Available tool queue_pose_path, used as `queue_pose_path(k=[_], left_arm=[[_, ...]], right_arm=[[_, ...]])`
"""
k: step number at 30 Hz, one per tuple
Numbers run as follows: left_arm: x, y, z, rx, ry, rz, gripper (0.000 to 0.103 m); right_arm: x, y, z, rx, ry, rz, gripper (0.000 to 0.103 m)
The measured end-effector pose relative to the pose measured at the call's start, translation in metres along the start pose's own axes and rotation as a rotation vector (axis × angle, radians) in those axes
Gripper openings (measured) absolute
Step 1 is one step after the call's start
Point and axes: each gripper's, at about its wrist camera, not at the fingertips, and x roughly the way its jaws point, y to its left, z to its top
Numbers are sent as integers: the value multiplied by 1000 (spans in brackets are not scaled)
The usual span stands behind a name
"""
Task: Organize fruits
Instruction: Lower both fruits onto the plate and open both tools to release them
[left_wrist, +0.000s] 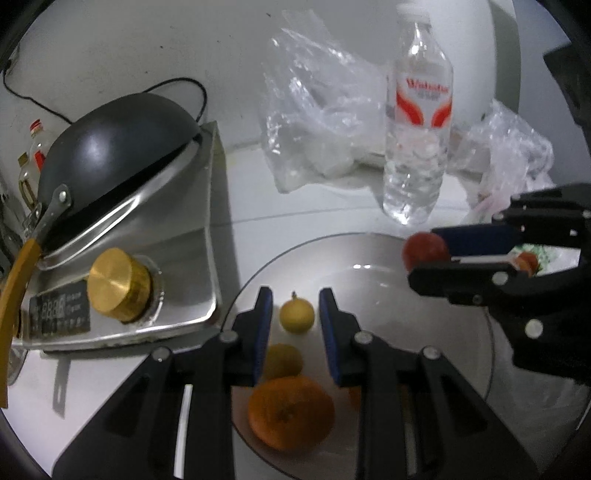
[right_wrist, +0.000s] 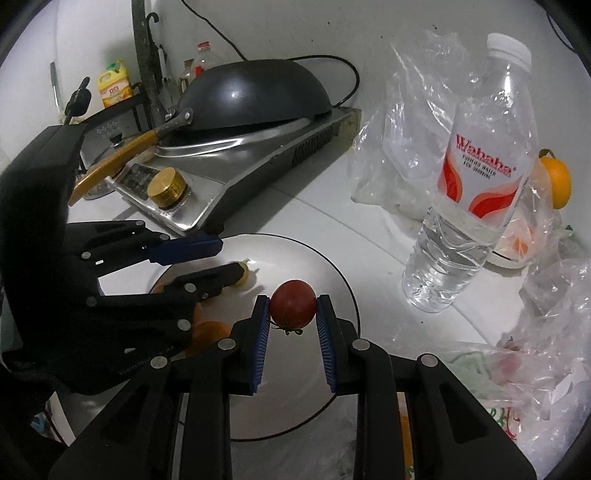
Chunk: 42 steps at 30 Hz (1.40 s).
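The right gripper (right_wrist: 291, 306) is clamped on a small red tomato (right_wrist: 293, 303), its blue pads pressing either side, and holds it above the near-right part of a round plate (right_wrist: 347, 291). Held over the rim like that, the tomato looks about ready to be set down with the rest of the fruit.

The left gripper (left_wrist: 295, 314) hangs over the left half of the plate with its jaws at their narrowest. No fruit touches its blue pads; a small yellow fruit (left_wrist: 296, 316) shows on the plate between them, apparently lying below rather than gripped. Nearer the camera lie another yellowish fruit (left_wrist: 282, 360) and a large orange (left_wrist: 290, 411), so this side of the plate is probably where the collection is being gathered.

The plate sits on a white worktop (right_wrist: 325, 218). Toward its back-left corner stands a steel stove (right_wrist: 236, 162) with a brass knob (right_wrist: 167, 188) and a dark wok (right_wrist: 255, 96) turned upside down on it. A clear water bottle (right_wrist: 476, 177) stands upright just beyond the plate's right edge, with crumpled plastic bags (right_wrist: 402, 147) behind and beside it; another orange (right_wrist: 559, 181) peeks out behind the bottle. The wall behind is white and scuffed.
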Motion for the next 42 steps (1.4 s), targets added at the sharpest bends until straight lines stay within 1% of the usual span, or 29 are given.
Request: queue_pose_path(k=[5,10,17,24,33,42], left_arm=[[2,3,0,-10,-1,-5,27],[-7,4,-2,-34,-27,-34,28],[-17,11,-11,-75,-40,-37,28],[-23,17,-15,-97,-48,-38,29],[-33,19,-18,-105,-64,-38,29],[-56,12,-21,-103,-87,-34,30]], right_arm=[[8,-2,3,-6,7,4,27],[18,1,5,-11,31,13,27],[35,13,6,-24,70,30,27],[39,17,8,-21,74,15,27],[27,21,10,-26,57,-7,29],[-2,28,5,-31,24,-25,29]])
